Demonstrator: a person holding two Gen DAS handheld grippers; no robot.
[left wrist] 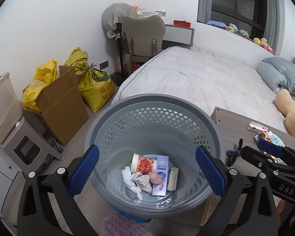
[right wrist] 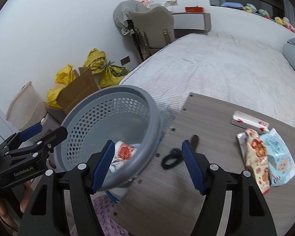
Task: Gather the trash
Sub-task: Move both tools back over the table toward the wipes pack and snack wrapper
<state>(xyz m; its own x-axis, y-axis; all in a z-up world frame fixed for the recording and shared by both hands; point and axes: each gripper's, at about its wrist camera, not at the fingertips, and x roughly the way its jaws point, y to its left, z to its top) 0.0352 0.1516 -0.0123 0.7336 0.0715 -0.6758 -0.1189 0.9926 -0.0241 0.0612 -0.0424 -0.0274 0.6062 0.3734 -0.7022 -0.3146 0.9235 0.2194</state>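
Left gripper (left wrist: 147, 174): jaws spread wide, nothing held; grey perforated basket (left wrist: 116, 116) directly ahead between them, holding a printed paper cup (left wrist: 142, 163), a pale blue carton (left wrist: 160, 174) and crumpled tissue (left wrist: 135, 182).

Right gripper (right wrist: 148, 166): jaws well apart, empty; left pad over the basket rim, contact unclear. A black hair tie (right wrist: 170, 158) on the wooden tabletop (right wrist: 196, 118) lies between the pads. Snack packets (right wrist: 265, 155) and a small white box (right wrist: 249, 123) lie on the tabletop beyond the right jaw.
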